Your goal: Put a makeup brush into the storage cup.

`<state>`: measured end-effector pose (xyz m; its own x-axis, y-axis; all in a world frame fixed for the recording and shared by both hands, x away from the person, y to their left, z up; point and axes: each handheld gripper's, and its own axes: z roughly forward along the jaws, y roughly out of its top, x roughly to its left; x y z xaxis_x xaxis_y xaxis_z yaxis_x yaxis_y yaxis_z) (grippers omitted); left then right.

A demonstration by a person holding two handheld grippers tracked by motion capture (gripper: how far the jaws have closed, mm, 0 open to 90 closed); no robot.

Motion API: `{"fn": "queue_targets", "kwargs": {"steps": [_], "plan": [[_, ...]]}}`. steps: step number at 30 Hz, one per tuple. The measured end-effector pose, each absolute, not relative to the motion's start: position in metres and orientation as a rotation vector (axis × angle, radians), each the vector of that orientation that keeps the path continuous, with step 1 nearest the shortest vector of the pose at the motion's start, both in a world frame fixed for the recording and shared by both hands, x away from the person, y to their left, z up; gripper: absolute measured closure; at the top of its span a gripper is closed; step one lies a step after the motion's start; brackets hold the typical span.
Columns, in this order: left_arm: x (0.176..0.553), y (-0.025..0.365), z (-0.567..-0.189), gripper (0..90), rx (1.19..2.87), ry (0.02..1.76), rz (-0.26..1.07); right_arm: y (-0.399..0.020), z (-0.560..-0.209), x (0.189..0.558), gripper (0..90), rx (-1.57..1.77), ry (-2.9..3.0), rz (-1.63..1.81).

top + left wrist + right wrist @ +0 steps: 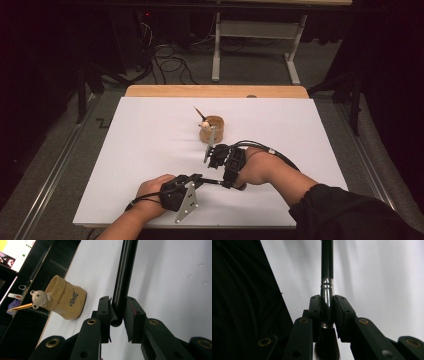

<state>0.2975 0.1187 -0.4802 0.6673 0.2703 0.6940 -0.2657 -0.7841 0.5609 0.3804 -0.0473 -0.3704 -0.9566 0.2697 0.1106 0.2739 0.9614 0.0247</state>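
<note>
Your right gripper (327,312) clamps the brush (327,270) at its metal ferrule; your left gripper (118,315) closes on the handle's end, low over the desk (150,150). Keep both grips square, then carry it toward the holder (212,129).

One brush (327,262); one cup (213,129); two grippers.
</note>
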Motion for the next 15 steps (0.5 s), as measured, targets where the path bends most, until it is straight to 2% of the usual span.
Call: {"fn": "queue_targets", "kwargs": {"steps": [11,15], "plan": [[0.2974,0.1183,-0.4804,78.1,2.234,-0.018,1.087,-0.0489,-0.3644,0.3814,76.1,-0.418,-3.029,-0.099],[0.2975,0.1185,-0.4805,78.7,2.233,-0.013,1.081,-0.0498,-0.3628,0.3822,72.0,-0.419,-3.035,-0.116]]}}
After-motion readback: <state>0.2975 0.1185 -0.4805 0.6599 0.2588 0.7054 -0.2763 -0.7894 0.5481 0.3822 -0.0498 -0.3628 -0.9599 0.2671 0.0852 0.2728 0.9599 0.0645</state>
